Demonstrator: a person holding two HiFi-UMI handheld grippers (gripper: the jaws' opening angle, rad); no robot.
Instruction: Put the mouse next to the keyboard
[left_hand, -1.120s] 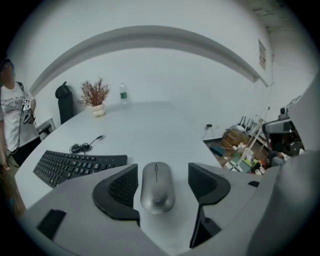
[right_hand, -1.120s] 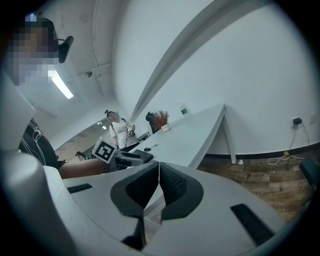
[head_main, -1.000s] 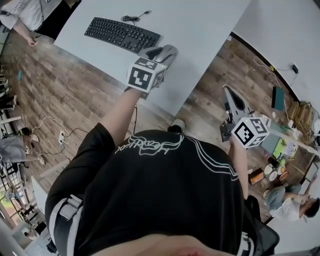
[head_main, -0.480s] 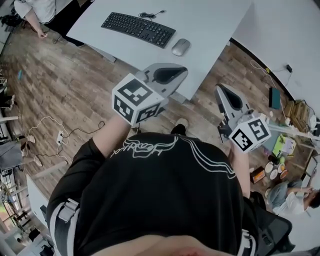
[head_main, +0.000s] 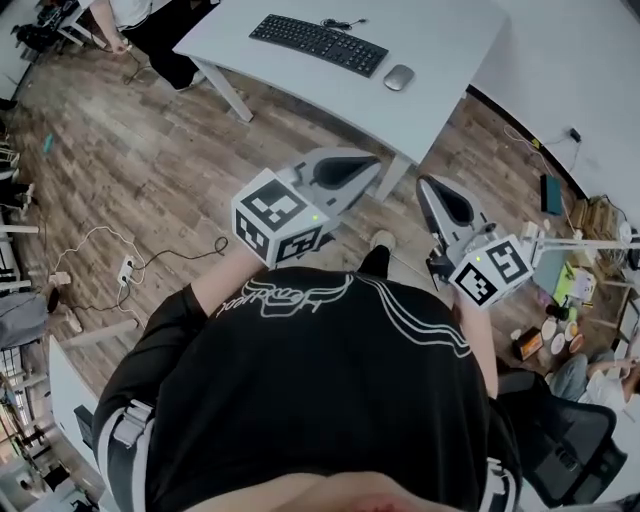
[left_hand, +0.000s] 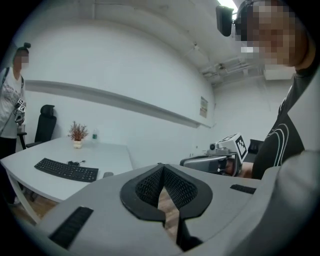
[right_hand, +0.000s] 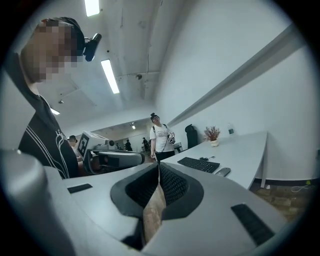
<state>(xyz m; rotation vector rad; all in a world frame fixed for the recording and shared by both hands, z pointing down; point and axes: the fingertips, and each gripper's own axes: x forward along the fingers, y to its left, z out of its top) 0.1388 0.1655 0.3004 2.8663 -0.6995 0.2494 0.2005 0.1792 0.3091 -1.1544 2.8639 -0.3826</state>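
A grey mouse lies on the white table just right of the black keyboard. The pair also appears in the left gripper view, keyboard and mouse, and in the right gripper view, keyboard and mouse. My left gripper hangs over the wooden floor, well short of the table, shut and empty. My right gripper is held beside it, also shut with nothing in it. Each gripper sees the other: the right one and the left one.
A person stands at the table's far left end. Cables and a power strip lie on the floor at the left. A small potted plant stands on the table, with an office chair behind it. Clutter sits at the right.
The left gripper let go of the mouse beside the keyboard, shut, and drew back off the table. The table now lies farther away; the right gripper stayed low and shut.
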